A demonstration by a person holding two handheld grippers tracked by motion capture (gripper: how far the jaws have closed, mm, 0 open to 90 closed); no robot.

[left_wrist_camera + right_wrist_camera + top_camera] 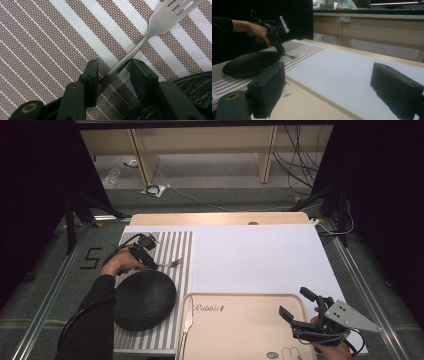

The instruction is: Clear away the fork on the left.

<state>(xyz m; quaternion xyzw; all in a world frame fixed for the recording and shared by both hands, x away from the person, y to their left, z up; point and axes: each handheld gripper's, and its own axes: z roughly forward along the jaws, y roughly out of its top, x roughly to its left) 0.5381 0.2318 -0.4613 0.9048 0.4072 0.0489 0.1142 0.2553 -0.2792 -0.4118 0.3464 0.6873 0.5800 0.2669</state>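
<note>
A steel fork point(172, 263) lies on the brown-and-white striped placemat point(182, 245), tines pointing right. My left gripper point(155, 265) points down at its handle. In the left gripper view the fork point(160, 22) runs diagonally with its handle between the jaws of the left gripper point(113, 67). The handle lies against the left pad point(91, 75), and a gap shows before the right pad point(141, 72). My right gripper point(293, 301) hovers over the right side of the beige tray point(240, 330), open, with nothing between the jaws of the right gripper point(329, 85).
A black round woven plate point(145, 300) sits on the placemat just in front of the fork. A table knife point(186, 320) lies along the tray's left edge. A white mat point(260, 260) covers the table's middle and right. Shelving and cables lie beyond the far edge.
</note>
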